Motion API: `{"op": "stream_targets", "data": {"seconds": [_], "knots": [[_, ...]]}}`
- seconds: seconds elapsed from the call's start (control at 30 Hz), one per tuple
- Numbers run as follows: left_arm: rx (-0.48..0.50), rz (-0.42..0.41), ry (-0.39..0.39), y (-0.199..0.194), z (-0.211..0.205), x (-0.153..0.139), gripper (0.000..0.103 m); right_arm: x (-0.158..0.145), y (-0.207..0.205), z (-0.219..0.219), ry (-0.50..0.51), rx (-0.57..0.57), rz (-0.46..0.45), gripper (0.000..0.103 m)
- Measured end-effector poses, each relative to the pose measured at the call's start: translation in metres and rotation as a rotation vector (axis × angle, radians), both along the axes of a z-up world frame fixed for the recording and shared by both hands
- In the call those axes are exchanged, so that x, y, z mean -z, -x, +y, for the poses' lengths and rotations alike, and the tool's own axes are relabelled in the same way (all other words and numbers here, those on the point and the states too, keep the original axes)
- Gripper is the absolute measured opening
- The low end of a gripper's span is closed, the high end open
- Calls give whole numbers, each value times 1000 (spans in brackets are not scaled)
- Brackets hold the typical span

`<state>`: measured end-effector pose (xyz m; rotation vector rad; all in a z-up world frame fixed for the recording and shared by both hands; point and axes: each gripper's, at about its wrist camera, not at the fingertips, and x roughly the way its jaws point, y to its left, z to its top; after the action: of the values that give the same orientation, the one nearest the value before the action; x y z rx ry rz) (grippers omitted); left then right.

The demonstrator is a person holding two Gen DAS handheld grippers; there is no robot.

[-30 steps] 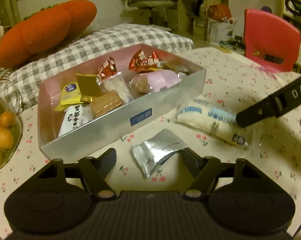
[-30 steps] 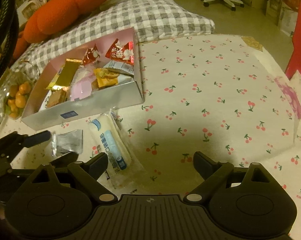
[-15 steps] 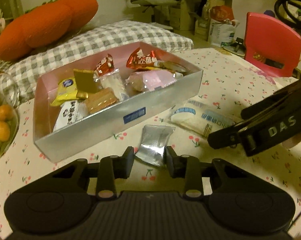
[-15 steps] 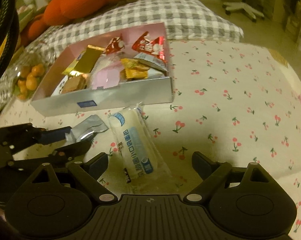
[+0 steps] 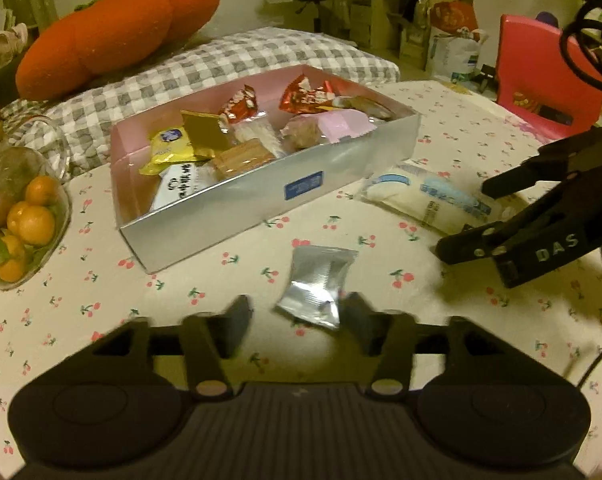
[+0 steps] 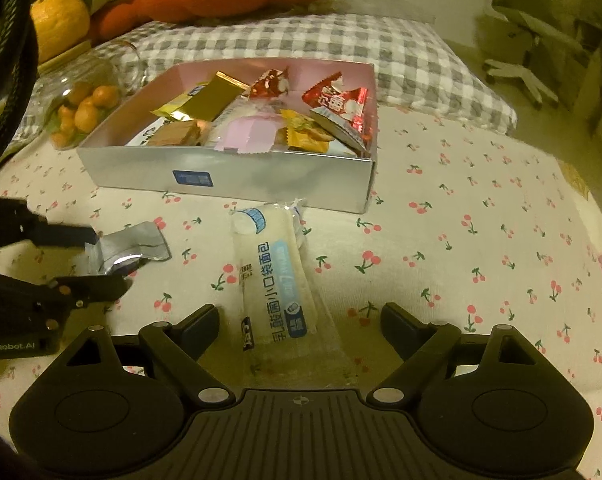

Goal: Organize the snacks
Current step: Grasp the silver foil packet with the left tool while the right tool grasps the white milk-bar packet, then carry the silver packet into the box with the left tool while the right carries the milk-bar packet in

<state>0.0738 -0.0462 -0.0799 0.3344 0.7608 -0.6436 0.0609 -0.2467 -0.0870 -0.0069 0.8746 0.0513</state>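
Listing contents left to right, with changes since half a second ago.

Item: glass jar of oranges (image 5: 25, 216), left edge of the table; unmoved.

Item: silver box (image 5: 301, 184), toward the table's far edge, already stocked with wrapped snacks; unmoved.

Item: silver packet (image 5: 319, 284), on the cloth in front of the box. Half a second ago your left gripper (image 5: 297, 320) was pinched on it; now the fingers stand partly apart, the right one touching or just beside the packet and the left one clear. You have let go, or the grip slipped, and the packet is not in the box. Judgement: this pick needs redoing.

Item: long white bread pack (image 6: 275, 280), on the cloth in front of the box's right corner. Your right gripper (image 6: 299, 328) has come forward so that its wide-spread fingers now straddle the pack's near end, not yet closed. Judgement: this pick is the more ready of the two.
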Motion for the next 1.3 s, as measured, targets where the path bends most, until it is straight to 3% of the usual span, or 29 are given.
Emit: {"op": "stream_targets", "data": {"seconds": [0.17,0.37,0.47,0.6,0.67,0.93,1.3], "knots": [[-26,32,63,-11,3,3,68,0,0,3,9,-9,-11,89],[-20,34,86,-13,-5,4,68,-1,-2,8,6,-21,-18,81],[-8,35,88,-13,-9,4,58,-2,-3,9,-2,-26,-17,74],[-16,42,85,-12,-10,0,34,-5,-3,13,-6,-30,-15,52],[-45,60,90,-14,-9,-1,27,-6,-3,14,-5,-27,-9,39],[-111,144,130,-18,0,-5,25,-14,-4,14,-49,16,35,31],[-142,208,153,-13,9,-16,25,-29,-3,-11,-269,145,94,18]]}}
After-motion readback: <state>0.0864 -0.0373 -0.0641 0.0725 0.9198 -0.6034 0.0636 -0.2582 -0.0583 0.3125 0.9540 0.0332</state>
